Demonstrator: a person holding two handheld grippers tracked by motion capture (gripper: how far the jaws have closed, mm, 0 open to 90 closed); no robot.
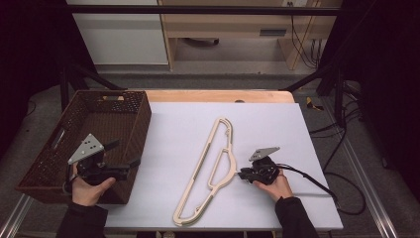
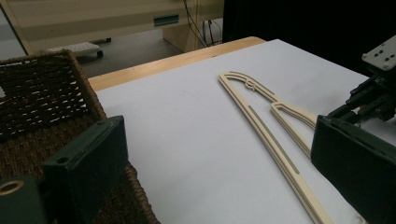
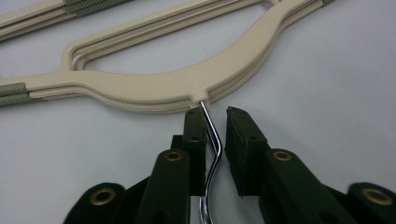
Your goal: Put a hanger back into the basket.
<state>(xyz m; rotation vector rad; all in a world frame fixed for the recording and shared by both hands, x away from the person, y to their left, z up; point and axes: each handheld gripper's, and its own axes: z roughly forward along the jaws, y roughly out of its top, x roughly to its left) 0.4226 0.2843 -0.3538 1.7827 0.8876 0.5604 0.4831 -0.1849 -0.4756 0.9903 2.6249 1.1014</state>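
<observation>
no text, label, brand or number can be read anywhere in these views. the cream hangers (image 3: 154, 88) just ahead of the right gripper (image 3: 215, 122) bear no print, and the wicker basket (image 1: 74, 148) under the left gripper (image 1: 124, 157) carries no tag.

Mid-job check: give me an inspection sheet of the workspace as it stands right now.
Surface: white sheet over a wooden table; bare wood strip at the far edge.
Job's things: cream hangers, stacked, flat on the sheet; chrome hook points at the right gripper.
Clutter: brown wicker basket at the left edge; nothing seen inside.
Grippers: left gripper over the basket's near right corner, jaws wide apart, holding nothing. Right gripper straddles the hook, jaws narrowly apart, one side touching or nearly so.
Cables: black cable trails right from the right gripper over the sheet's edge; more on the floor.
Surroundings: pale cabinets behind, dark frame bars.
</observation>
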